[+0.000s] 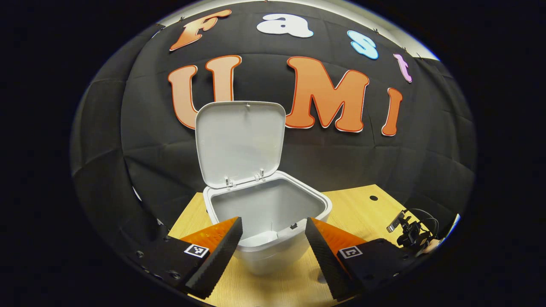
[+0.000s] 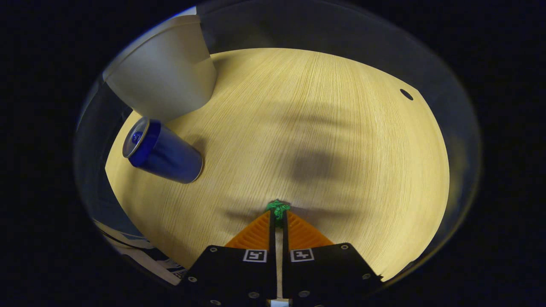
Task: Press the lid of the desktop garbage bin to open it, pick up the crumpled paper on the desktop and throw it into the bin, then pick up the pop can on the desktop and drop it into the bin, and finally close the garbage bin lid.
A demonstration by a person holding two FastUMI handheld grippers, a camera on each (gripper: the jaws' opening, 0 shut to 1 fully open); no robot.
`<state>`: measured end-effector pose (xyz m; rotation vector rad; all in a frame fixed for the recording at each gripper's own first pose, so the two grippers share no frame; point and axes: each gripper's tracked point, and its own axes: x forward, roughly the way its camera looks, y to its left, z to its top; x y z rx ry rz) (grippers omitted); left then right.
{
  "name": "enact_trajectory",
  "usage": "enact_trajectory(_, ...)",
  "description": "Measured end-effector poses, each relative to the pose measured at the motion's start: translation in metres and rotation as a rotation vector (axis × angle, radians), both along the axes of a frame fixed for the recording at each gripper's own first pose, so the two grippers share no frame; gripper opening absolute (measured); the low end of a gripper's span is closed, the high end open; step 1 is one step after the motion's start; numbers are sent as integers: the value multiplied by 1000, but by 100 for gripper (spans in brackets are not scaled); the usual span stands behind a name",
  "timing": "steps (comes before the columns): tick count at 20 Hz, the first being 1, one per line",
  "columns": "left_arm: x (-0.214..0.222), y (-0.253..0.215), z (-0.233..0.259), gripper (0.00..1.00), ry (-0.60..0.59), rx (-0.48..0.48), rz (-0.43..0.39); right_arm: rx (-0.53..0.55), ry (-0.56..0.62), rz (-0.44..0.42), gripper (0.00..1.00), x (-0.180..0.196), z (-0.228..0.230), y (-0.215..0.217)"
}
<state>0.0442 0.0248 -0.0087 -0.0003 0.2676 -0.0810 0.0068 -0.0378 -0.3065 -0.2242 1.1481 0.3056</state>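
The white bin [image 1: 329, 205] stands on the wooden table with its lid [image 1: 241, 140] raised upright at the back. My left gripper [image 1: 273, 220] is open just in front of the bin, its fingers flanking the front wall with nothing between them. In the right gripper view I look down on the table. There my right gripper [image 2: 278, 214] is shut on a small green crumpled paper [image 2: 278, 207], pinched at the fingertips just above the tabletop. A blue pop can [image 2: 164, 151] stands to the left, next to the bin's white wall [image 2: 164, 81].
The wooden table [image 2: 320, 128] has a small round hole [image 2: 406, 94] near its far right corner. A dark device with cables [image 1: 410, 233] sits at the right edge in the left gripper view. Black cloth walls the back.
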Motion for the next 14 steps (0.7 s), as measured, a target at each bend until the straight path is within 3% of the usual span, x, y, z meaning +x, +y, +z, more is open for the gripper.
enact_trajectory(4,2,-3,-4,94,12,-7,-7,16,-5,-16,3,32,17,-4)
enact_trajectory(8,5,-7,-3,94,11,1,-26,65,-33,-10,3,76,66,-3)
enact_trajectory(9,5,-8,-4,94,11,-1,-32,73,-57,-6,3,25,61,-11)
enact_trajectory(10,5,-11,-4,94,13,-5,-37,83,-79,-4,3,67,68,2)
enact_trajectory(11,5,-13,-4,94,13,-10,-42,94,-104,-4,3,80,102,0)
enact_trajectory(14,4,-16,-5,94,18,-24,-52,135,-197,0,3,94,147,7)
